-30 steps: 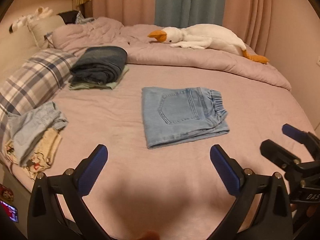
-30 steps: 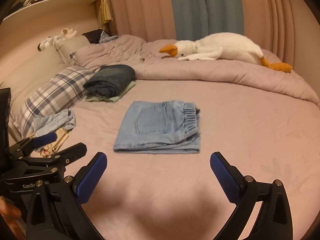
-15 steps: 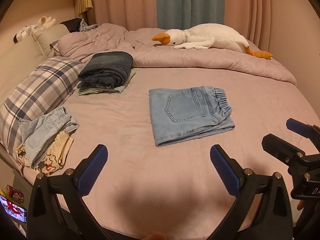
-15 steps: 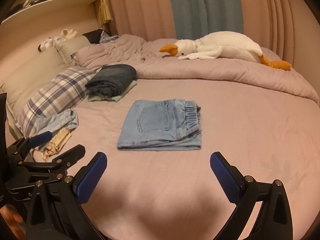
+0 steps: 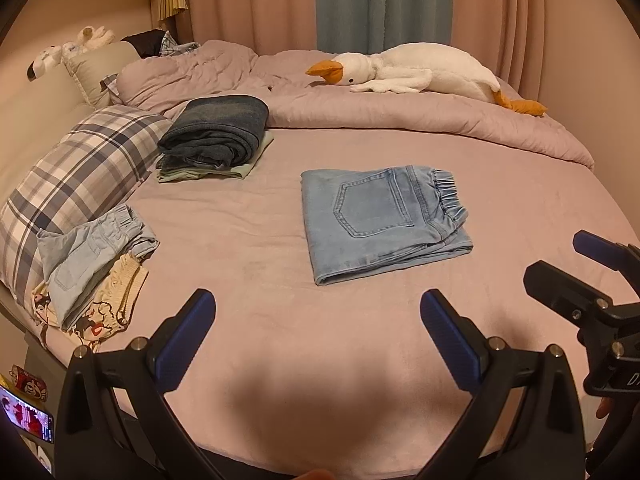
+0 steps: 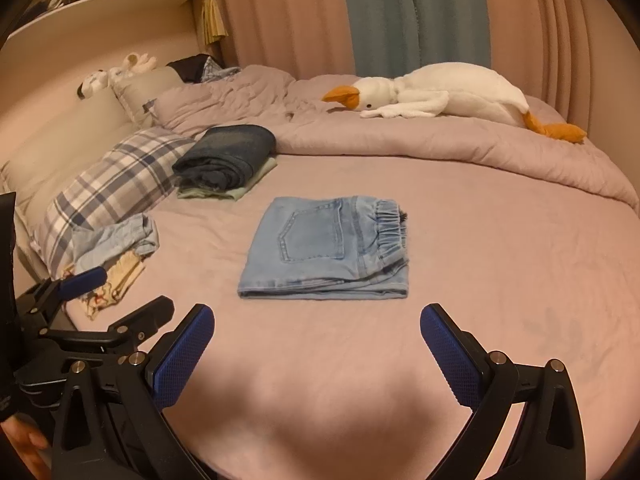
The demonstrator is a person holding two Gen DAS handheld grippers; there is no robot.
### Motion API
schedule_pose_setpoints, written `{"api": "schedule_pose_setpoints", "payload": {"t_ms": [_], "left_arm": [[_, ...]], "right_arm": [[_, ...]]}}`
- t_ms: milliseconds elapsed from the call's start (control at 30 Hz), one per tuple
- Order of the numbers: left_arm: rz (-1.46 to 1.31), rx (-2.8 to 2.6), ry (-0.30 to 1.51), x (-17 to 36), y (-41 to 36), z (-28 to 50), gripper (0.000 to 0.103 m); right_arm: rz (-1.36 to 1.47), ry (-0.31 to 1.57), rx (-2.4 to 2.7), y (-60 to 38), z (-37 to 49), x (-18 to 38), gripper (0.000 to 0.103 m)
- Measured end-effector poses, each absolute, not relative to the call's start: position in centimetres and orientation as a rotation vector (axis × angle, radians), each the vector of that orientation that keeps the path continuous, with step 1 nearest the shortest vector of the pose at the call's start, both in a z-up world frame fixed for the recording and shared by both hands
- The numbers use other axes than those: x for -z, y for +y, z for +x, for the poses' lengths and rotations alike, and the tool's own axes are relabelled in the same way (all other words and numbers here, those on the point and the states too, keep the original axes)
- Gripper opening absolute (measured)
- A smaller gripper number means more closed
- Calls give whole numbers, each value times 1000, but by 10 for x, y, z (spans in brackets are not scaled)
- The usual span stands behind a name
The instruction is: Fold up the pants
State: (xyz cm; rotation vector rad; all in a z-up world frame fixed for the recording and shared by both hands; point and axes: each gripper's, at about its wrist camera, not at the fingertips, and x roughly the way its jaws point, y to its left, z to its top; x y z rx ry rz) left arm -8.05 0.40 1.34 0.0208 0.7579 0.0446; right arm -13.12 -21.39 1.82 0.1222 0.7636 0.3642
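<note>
Light blue denim pants (image 5: 380, 216) lie folded into a flat rectangle on the pink bed sheet (image 5: 248, 240), back pocket up, elastic waistband to the right. They also show in the right wrist view (image 6: 328, 248). My left gripper (image 5: 318, 320) is open and empty, held back from the pants near the bed's front edge. My right gripper (image 6: 316, 332) is open and empty, also short of the pants. The right gripper shows at the right of the left wrist view (image 5: 576, 276); the left gripper shows at the left of the right wrist view (image 6: 116, 300).
A folded dark denim stack (image 5: 216, 132) lies at the back left on a pale green garment. Unfolded light clothes (image 5: 92, 264) lie at the left by a plaid pillow (image 5: 76, 168). A plush goose (image 5: 416, 72) rests on the bunched duvet (image 5: 400, 116) at the back.
Both grippers have drawn back and risen a little from the folded pants, staying open. The pants have not moved.
</note>
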Motion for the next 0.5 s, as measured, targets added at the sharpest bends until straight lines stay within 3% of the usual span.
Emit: {"api": "schedule_pose_setpoints", "payload": {"t_ms": [500], "left_arm": [[12, -36, 759, -15, 5, -80, 102]], "right_arm": [[93, 756, -364, -205, -130, -24, 102]]}}
